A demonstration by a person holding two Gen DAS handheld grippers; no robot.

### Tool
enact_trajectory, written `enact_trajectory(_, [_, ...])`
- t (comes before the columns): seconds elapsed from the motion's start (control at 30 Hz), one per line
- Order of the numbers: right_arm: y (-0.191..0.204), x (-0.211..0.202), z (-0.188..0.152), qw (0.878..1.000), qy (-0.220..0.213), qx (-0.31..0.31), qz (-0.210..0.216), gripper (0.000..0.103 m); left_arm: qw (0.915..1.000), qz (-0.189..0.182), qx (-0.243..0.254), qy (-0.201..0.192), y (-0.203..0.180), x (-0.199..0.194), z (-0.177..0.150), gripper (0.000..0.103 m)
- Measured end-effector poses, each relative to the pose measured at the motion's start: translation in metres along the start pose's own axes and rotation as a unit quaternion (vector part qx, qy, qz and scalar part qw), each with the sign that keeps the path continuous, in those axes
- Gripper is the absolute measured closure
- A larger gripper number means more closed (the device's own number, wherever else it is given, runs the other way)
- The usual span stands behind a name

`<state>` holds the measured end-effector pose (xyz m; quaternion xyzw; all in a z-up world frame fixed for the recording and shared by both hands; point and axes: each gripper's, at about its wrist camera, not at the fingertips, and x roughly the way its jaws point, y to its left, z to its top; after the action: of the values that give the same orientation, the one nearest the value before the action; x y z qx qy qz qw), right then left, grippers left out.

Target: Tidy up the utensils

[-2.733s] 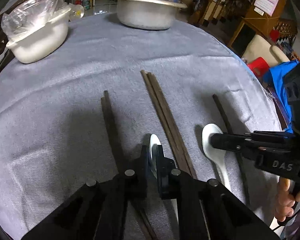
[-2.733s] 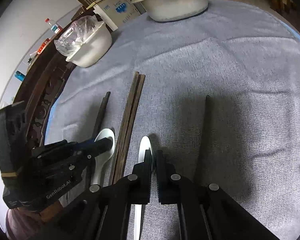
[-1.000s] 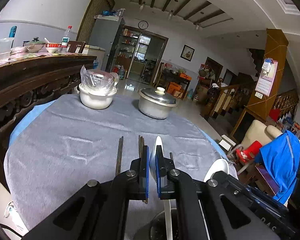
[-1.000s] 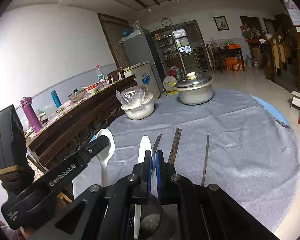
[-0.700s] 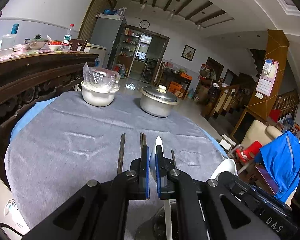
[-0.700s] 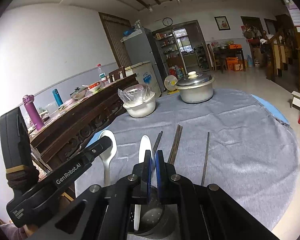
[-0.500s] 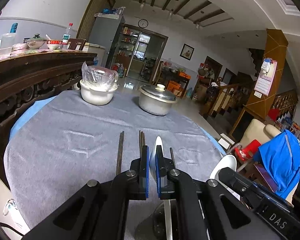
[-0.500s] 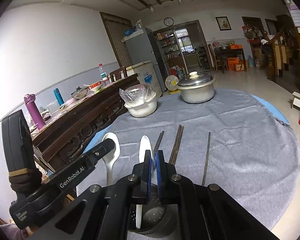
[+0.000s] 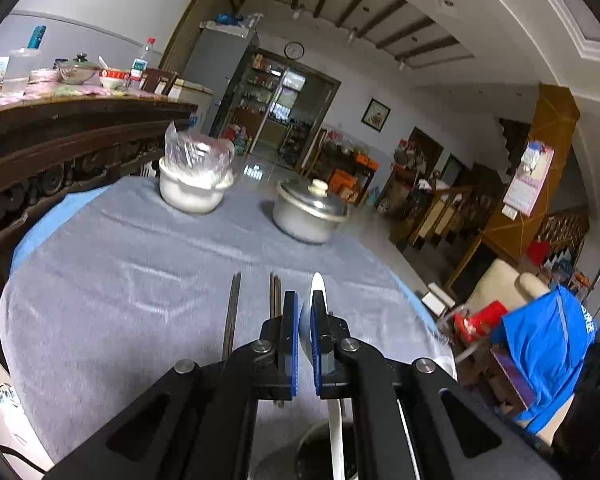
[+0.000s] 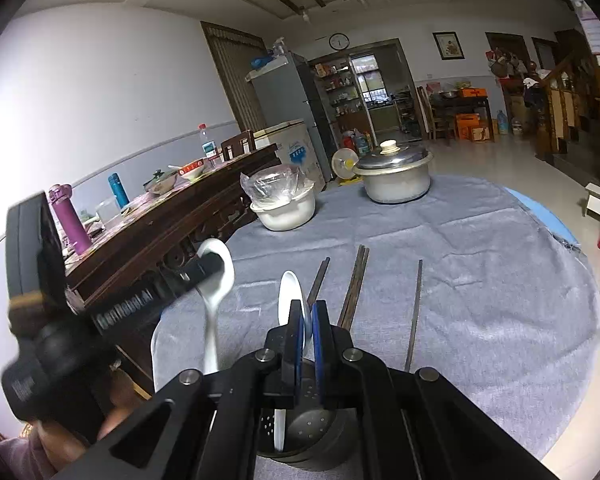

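Each gripper is shut on a white ceramic spoon. My left gripper (image 9: 305, 334) holds its spoon (image 9: 317, 286) upright, handle down over a dark perforated utensil holder (image 9: 320, 456). My right gripper (image 10: 305, 330) holds its spoon (image 10: 289, 292) with the handle reaching into the same holder (image 10: 312, 428). The left gripper and its spoon (image 10: 216, 276) show at the left of the right wrist view. Dark chopsticks lie on the grey cloth: a single (image 10: 319, 280), a pair (image 10: 354, 286) and another single (image 10: 414, 312).
A white bowl covered with plastic film (image 10: 284, 200) and a lidded metal pot (image 10: 396, 174) stand at the far side of the round table (image 10: 500, 264). A carved wooden sideboard (image 10: 160, 232) runs along the left. A blue cloth over a chair (image 9: 548, 352) is at the right.
Both grippers lifted their spoons off the cloth and tilted up, then drew back over the holder. In the last half second the left gripper's spoon has swung sideways and blurred.
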<state>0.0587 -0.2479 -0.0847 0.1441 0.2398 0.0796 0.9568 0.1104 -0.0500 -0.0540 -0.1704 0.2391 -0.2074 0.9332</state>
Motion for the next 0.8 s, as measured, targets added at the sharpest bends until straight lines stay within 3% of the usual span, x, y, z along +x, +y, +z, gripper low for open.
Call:
enact_trajectory(0.17, [-0.001,0.002,-0.002,1.000,0.004,0.001,0.001,0.097,0.9996,0.008,0.003,-0.028,-0.006,0.006,0.006,0.097])
enact_trajectory(0.8, [-0.007,-0.002,-0.004,1.000,0.004,0.011,0.003,0.097,0.9995,0.024,0.020,-0.003,0.000,0.021,-0.037,0.097])
